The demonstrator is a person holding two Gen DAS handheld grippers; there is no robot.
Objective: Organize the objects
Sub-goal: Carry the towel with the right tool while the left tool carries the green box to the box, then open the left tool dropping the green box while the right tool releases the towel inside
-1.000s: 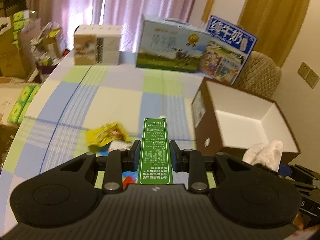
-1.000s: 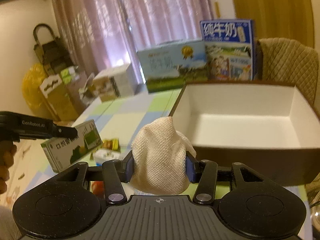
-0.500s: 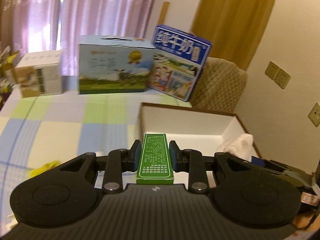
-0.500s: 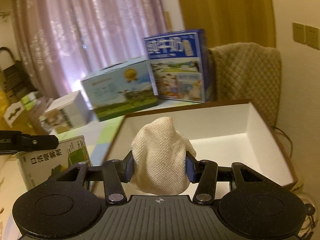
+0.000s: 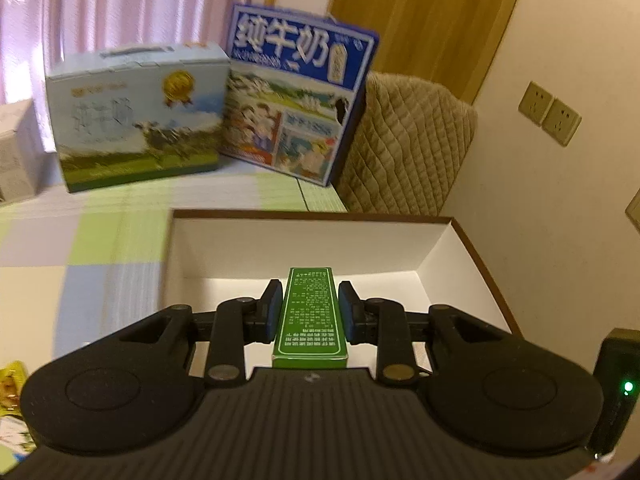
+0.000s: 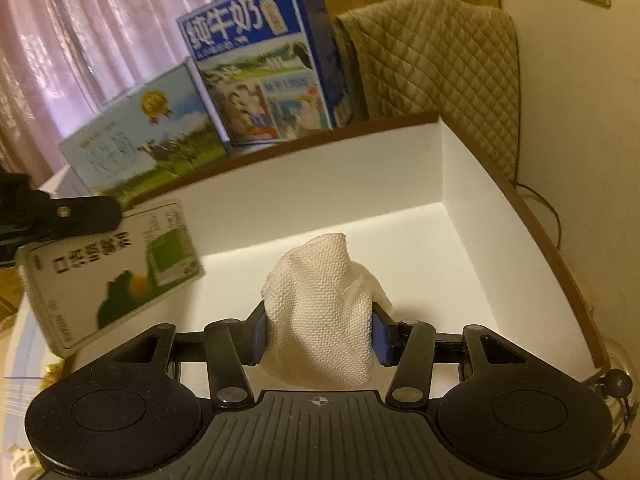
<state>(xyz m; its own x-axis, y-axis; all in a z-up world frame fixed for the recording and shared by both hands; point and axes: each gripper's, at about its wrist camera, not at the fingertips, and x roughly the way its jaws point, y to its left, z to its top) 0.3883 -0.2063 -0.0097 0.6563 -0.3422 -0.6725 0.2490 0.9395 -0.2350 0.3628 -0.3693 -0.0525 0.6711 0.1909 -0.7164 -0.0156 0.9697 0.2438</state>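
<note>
Both claws clamped, held level over the open box.

The left claw [image 5: 310, 312] grips a green carton [image 5: 310, 320] between its pads; the right claw [image 6: 318, 334] pinches a white cloth [image 6: 324, 312], bunched upward between its fingers.

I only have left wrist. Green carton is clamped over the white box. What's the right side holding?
Observer: The right gripper is shut on a crumpled white woven cloth.
Operator: Over the box too?
Observer: Yes, it sits above the floor of the brown-rimmed white open box, not released.
Operator: My carton, what does its broad face show?
Observer: The flat green-and-white carton has black characters and a dark animal silhouette; it hangs tilted by the box's left wall.
</note>
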